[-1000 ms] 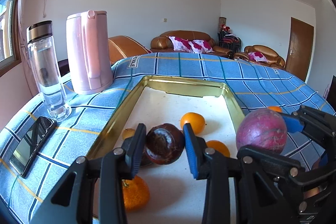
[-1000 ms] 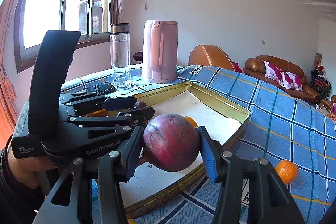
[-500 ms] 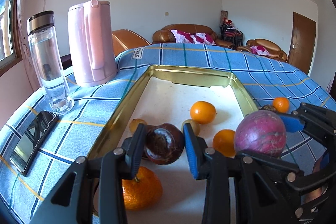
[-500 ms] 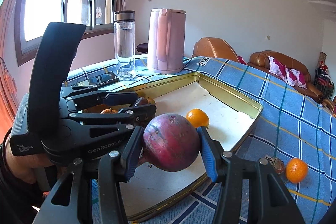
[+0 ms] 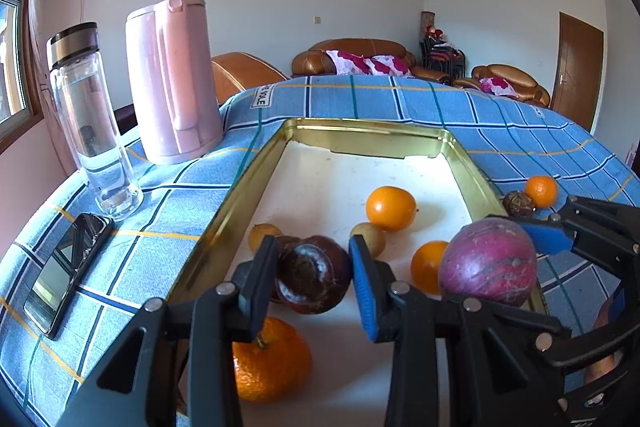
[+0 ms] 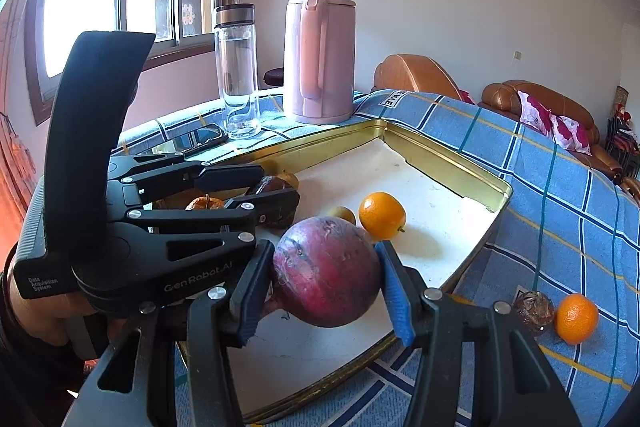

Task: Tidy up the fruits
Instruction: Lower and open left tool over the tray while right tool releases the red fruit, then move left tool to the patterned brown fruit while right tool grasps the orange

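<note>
My left gripper [image 5: 314,277] is shut on a dark brown mangosteen [image 5: 314,279] and holds it over the near part of the gold-rimmed tray [image 5: 240,183]. My right gripper [image 6: 326,289] is shut on a big purple-red fruit [image 6: 326,277], seen at the right of the left wrist view [image 5: 488,261], above the tray's near right edge [image 6: 472,259]. In the tray lie oranges [image 5: 390,202] [image 5: 426,267], a tangerine [image 5: 272,365] and small yellow fruits [image 5: 262,233]. An orange [image 6: 576,317] and a brown fruit [image 6: 534,309] lie on the cloth right of the tray.
A pink kettle [image 5: 172,83], a glass bottle [image 5: 92,119] and a black phone [image 5: 66,271] stand left of the tray on the blue checked tablecloth [image 5: 520,143]. Sofas stand beyond the table.
Both grippers have drawn back and tilted down while keeping their fruits. More of the tray, the tangerine and the two fruits on the cloth have come into view.
</note>
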Demonstrator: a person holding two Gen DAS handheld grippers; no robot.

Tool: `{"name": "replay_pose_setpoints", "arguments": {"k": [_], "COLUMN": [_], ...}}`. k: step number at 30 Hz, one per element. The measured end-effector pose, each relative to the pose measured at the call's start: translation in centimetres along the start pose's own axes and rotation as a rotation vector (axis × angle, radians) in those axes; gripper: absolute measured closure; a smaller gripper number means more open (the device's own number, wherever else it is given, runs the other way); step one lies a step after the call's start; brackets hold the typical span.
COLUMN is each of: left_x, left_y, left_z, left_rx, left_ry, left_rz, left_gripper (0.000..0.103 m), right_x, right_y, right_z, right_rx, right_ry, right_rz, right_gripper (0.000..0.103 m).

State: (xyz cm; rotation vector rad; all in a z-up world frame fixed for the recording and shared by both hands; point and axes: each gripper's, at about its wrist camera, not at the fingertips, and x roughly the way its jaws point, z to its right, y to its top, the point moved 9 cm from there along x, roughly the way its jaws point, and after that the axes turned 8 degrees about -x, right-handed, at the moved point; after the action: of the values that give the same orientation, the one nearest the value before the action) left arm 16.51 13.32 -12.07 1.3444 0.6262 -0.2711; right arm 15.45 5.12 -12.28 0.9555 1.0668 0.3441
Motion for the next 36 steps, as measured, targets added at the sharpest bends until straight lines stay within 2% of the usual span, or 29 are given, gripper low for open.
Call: {"name": "replay_pose_setpoints", "arguments": {"k": [4,8,13,16,20,25,31,36], "left_x": [0.0,0.0,-1.2,-2.3,-3.5,-3.6,-2.3,-1.6], "left_y": [0.0,0.0,0.9,1.9,3.1,4.2,4.1,3.8], "left_z": [0.0,0.0,0.0,0.8,3.4,8.2,14.6,16.6], "left_rx": [0.007,0.008,0.005,-0.004,0.004,0.035,0.073,0.144], "left_ry": [0.008,0.009,0.029,0.003,-0.047,-0.094,-0.175,-0.113], "left_rz": [-0.001,-0.001,0.045,0.080,0.122,0.153,0.118,0.127], "left_gripper": [0.064,0.062,0.036,0.025,0.013,0.003,0.003,0.002], "right_x": [0.1,0.0,-1.4,-3.0,-5.5,-7.9,-9.2,-8.1], "right_y": [-0.1,-0.2,-0.2,0.0,0.0,-1.4,-4.1,-5.8], "right_z": [0.1,0.5,0.9,2.0,4.5,10.6,17.7,19.4], "right_rx": [0.003,0.007,-0.005,0.000,0.020,0.098,0.247,0.314], "right_ry": [0.003,-0.015,-0.040,-0.062,-0.114,-0.262,-0.379,-0.359], "right_rz": [-0.007,-0.003,0.018,0.046,0.081,0.070,0.024,-0.010], "right_gripper": [0.048,0.042,0.041,0.037,0.037,0.036,0.036,0.036]}}
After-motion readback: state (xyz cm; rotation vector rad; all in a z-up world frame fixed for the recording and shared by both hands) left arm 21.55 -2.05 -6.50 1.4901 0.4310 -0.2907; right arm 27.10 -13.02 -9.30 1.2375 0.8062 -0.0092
